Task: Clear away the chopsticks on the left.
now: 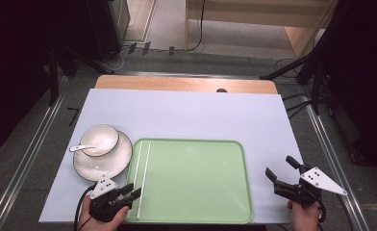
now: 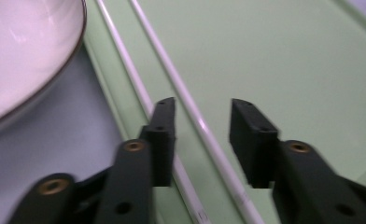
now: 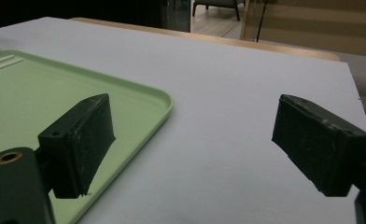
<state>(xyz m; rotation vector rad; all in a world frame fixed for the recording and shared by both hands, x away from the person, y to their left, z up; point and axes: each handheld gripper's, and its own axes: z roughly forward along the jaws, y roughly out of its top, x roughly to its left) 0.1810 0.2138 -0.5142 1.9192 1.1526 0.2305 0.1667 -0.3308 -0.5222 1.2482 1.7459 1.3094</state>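
Chopsticks are lying along the green tray's nine o'clock edge; your left gripper is straddling one, jaws spread. Lower squarely before closing. Your right gripper is idling spread at three o'clock.

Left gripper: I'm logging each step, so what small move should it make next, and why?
Probably lower and close. The left gripper is open, its jaws straddling one white chopstick, the other chopstick beside its left jaw. Both lie loose on the green tray, neither gripped yet.
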